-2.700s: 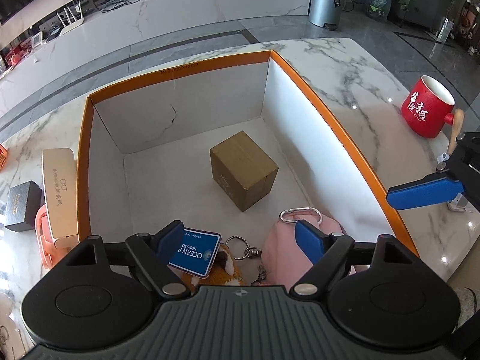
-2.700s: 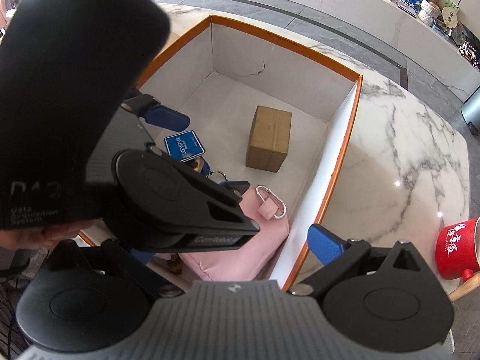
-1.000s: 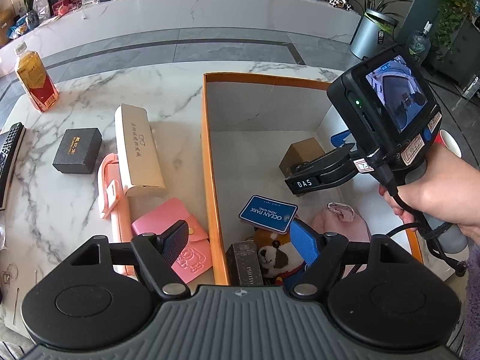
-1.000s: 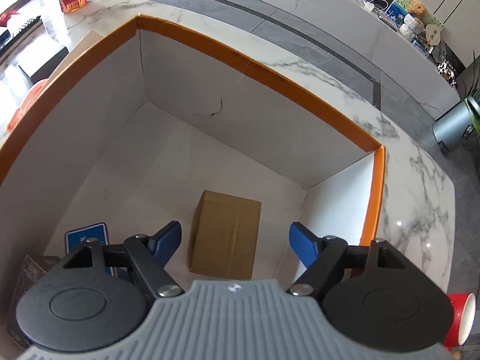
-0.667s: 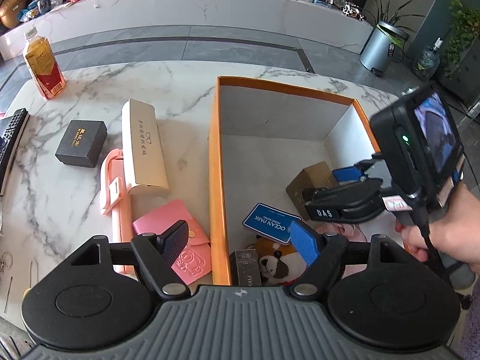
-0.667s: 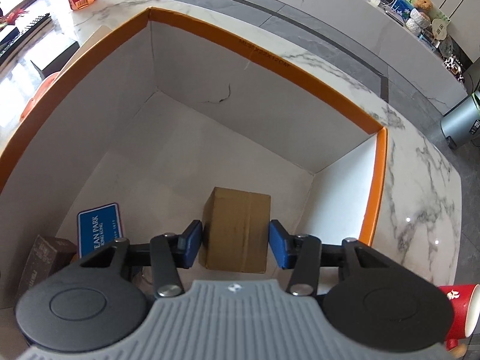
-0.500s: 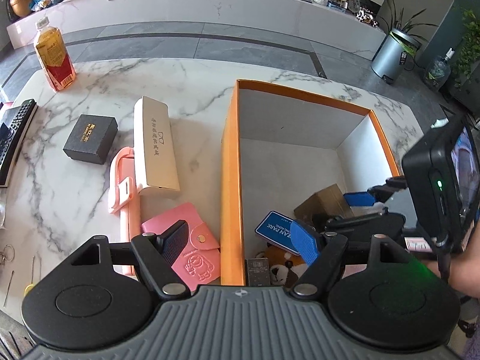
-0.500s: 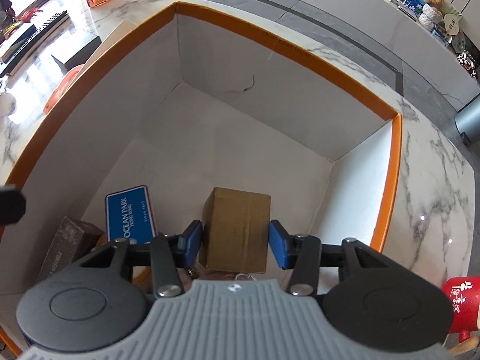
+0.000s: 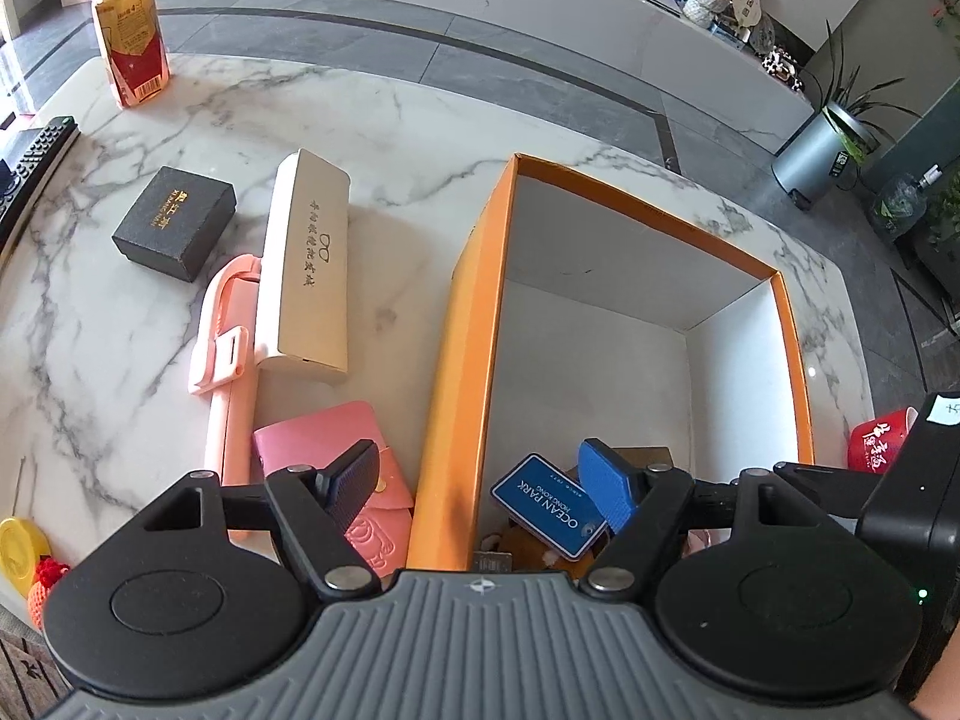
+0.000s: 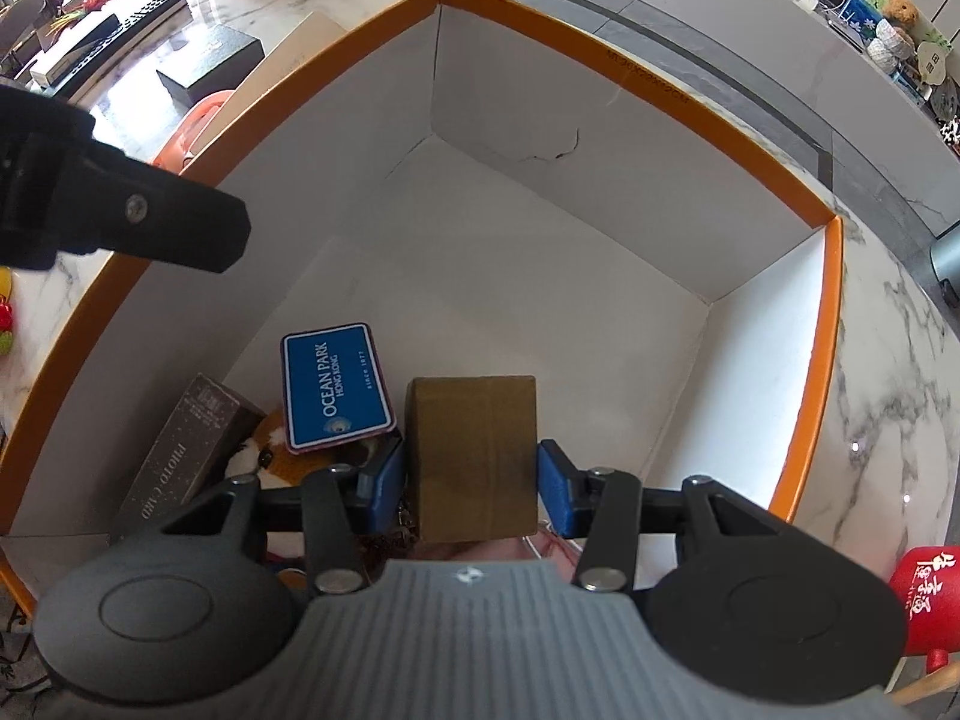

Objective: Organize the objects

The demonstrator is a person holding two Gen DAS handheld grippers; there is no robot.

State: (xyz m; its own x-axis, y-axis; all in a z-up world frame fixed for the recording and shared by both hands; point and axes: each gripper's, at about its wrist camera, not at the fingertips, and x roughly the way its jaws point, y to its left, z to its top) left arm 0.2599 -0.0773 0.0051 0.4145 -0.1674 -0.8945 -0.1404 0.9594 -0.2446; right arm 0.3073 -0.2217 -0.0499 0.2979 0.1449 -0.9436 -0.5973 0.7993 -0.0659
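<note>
An orange-rimmed white box (image 10: pixel 630 66) stands on the marble table. Inside it, my right gripper (image 10: pixel 471 480) is shut on a brown cardboard box (image 10: pixel 474 432), both blue pads pressing its sides. A blue Ocean Park card (image 10: pixel 333 396) leans on a plush toy (image 10: pixel 276 450) beside a dark photo card box (image 10: pixel 174 468). My left gripper (image 9: pixel 480 483) is open and empty, straddling the left wall of the orange box (image 9: pixel 474 324). A pink wallet (image 9: pixel 288 450) lies under its left finger.
Left of the box lie a pink selfie stick (image 9: pixel 225 360), a beige glasses case (image 9: pixel 309 264) and a small black box (image 9: pixel 174 222). A drink bottle (image 9: pixel 129 42) stands far left, a remote (image 9: pixel 36 162) at the edge. A red mug (image 10: pixel 930 600) sits right.
My right gripper has shut on the brown cardboard box and drawn it toward the blue card. The left gripper has shifted left over the box's wall, still open.
</note>
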